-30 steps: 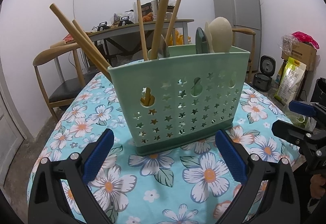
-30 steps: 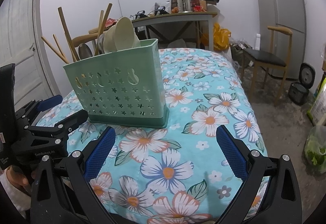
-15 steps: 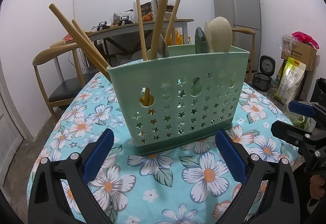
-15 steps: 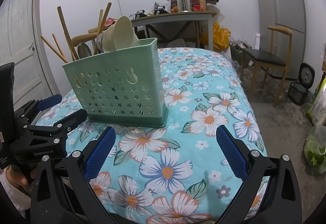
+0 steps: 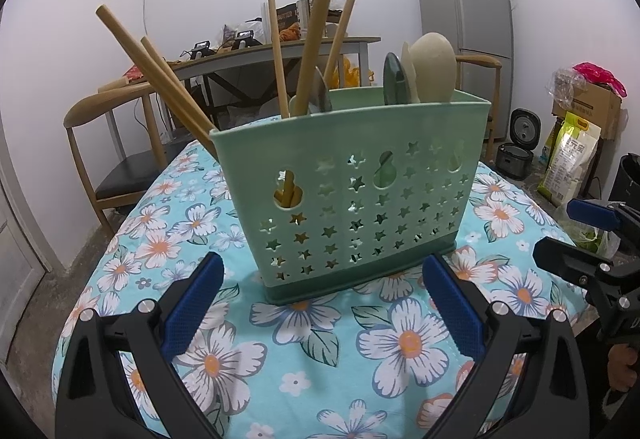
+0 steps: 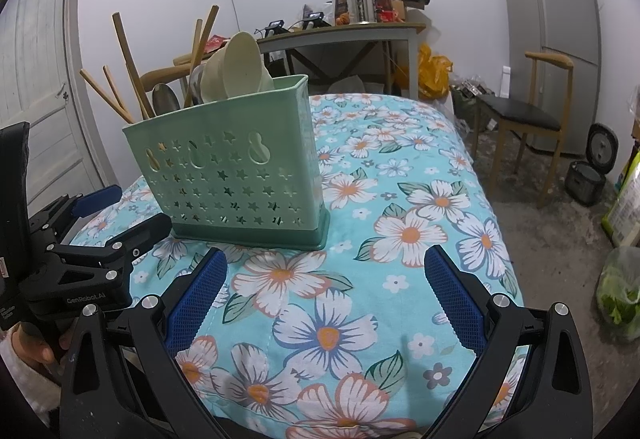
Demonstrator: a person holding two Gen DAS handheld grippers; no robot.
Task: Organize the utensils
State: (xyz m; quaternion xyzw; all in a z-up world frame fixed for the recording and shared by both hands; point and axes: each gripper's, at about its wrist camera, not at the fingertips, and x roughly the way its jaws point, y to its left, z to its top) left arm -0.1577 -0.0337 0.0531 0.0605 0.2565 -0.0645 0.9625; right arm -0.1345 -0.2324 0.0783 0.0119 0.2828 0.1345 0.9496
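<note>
Green perforated caddy [image 5: 352, 191] upright near the middle of the tabletop [image 5: 168, 239], loaded: wooden chopsticks [image 5: 156, 71] fanned out at one end, a long wooden handle [image 5: 320, 15] and a metal spoon [image 6: 165, 99] in the middle, a cream scoop [image 5: 434, 67] with a dark green utensil [image 5: 393, 79] at the other end. No loose utensil visible anywhere on the cloth. Compared with a second ago, hardly any change: caddy and contents unmoved, only a slight creep closer in the left view. Likely reading: sorting done or nearly so, nothing left to pick up within sight. Left hand-held gripper [image 5: 320, 311] spread wide, empty, just short of the caddy's base; right hand-held gripper [image 6: 326, 295] likewise released and empty, off to the caddy's side over bare cloth. Surface covered in a turquoise floral cloth [image 6: 400, 199], soft, slightly rumpled. Beyond: a cluttered grey table [image 6: 340, 31], wooden chairs [image 6: 532, 111], a silver refrigerator [image 5: 468, 7], a white door [image 6: 40, 79], bags and a rice cooker on the concrete floor.
</note>
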